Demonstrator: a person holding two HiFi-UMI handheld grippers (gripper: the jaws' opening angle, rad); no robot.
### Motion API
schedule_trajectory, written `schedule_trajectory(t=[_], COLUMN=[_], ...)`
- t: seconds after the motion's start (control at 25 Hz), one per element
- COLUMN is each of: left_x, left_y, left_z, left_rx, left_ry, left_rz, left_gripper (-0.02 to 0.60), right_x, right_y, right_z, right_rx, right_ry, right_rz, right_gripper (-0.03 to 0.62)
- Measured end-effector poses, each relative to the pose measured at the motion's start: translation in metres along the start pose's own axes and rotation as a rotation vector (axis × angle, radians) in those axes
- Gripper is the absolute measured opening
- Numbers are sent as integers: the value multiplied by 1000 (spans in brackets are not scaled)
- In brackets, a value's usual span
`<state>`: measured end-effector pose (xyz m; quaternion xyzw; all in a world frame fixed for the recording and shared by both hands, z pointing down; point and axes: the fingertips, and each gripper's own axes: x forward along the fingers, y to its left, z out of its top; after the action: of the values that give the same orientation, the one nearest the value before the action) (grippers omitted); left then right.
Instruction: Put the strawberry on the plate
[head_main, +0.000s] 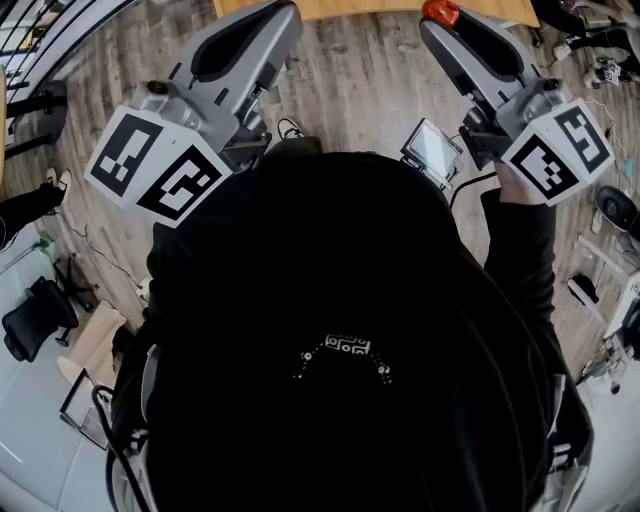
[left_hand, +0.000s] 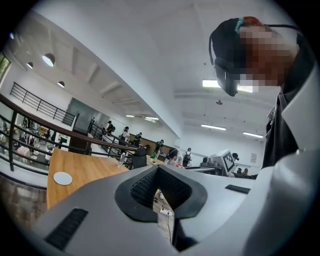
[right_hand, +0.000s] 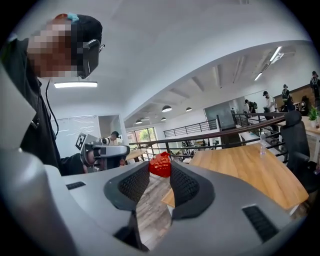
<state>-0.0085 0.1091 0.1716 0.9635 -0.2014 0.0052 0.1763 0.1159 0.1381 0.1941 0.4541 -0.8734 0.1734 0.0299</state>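
A red strawberry (right_hand: 160, 164) sits pinched between the tips of my right gripper (right_hand: 160, 169), which is shut on it and held up in the air. In the head view the strawberry (head_main: 441, 12) shows at the tip of the right gripper (head_main: 437, 20), close to the wooden table's edge (head_main: 350, 8). A small white plate (left_hand: 62, 178) lies on the wooden table (left_hand: 90, 172), far left in the left gripper view. My left gripper (left_hand: 159, 169) is shut with nothing in it, and its tip (head_main: 283, 12) is raised at the upper left.
The person's dark torso (head_main: 340, 330) fills the middle of the head view, above a wood-plank floor (head_main: 350, 90). A small screen device (head_main: 432, 148) hangs by the right hand. A bottle (right_hand: 262, 143) and a black chair (right_hand: 296, 137) stand by the table. People stand far off.
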Motion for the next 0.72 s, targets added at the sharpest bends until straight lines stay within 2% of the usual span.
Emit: schedule_trajectory(t=[0.2, 0.4, 0.72], left_x=[-8, -22, -25], left_y=[56, 61, 99], left_z=[-4, 18, 26], left_rx=[-26, 2, -15], left_ry=[8, 4, 5], left_rz=[10, -21, -31], left_gripper=[0, 0, 0], right_x=[66, 79, 117], right_y=[1, 18, 16], right_z=[3, 23, 34], right_rx=[-16, -40, -35], right_ry=[47, 51, 61], right_rz=[30, 21, 12], right_gripper=[141, 141, 141])
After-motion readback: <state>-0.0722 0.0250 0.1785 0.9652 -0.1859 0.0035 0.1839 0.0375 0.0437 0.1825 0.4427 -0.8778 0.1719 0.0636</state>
